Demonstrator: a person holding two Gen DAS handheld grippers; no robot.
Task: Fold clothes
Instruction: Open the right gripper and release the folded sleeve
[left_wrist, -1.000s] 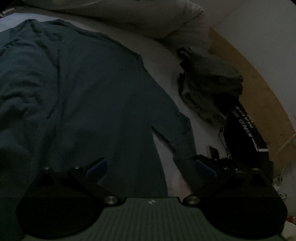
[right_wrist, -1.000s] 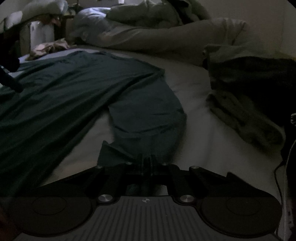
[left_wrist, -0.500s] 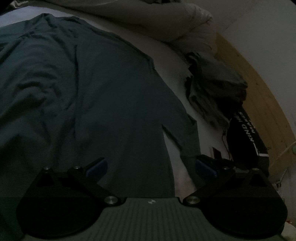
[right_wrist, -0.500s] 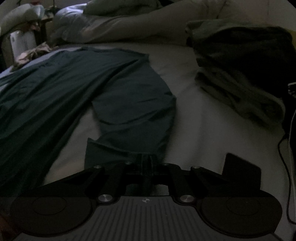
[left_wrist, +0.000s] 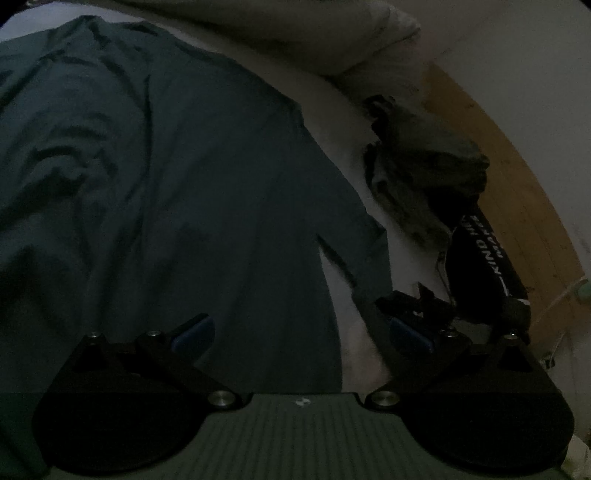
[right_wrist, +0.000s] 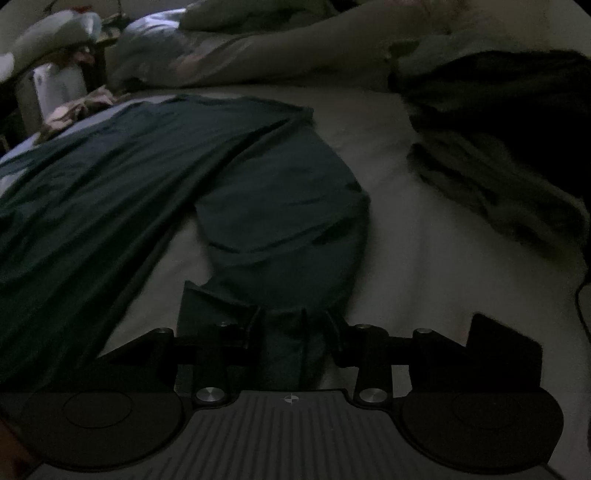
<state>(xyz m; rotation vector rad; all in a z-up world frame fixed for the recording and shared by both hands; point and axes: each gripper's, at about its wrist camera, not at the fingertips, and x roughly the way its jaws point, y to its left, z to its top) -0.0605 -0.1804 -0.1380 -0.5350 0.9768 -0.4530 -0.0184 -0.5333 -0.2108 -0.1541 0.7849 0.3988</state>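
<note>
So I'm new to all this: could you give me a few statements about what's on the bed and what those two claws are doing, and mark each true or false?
1. A dark teal shirt lies spread on the bed. True.
2. The left gripper is clamped shut. False: its jaws stand wide apart, holding nothing.
3. The right gripper has the shirt's sleeve between its jaws. True: the jaws have just been opening and no longer pinch it.
4. The crumpled grey clothes lie on top of the shirt. False: they lie apart from it, with bare sheet between.
</note>
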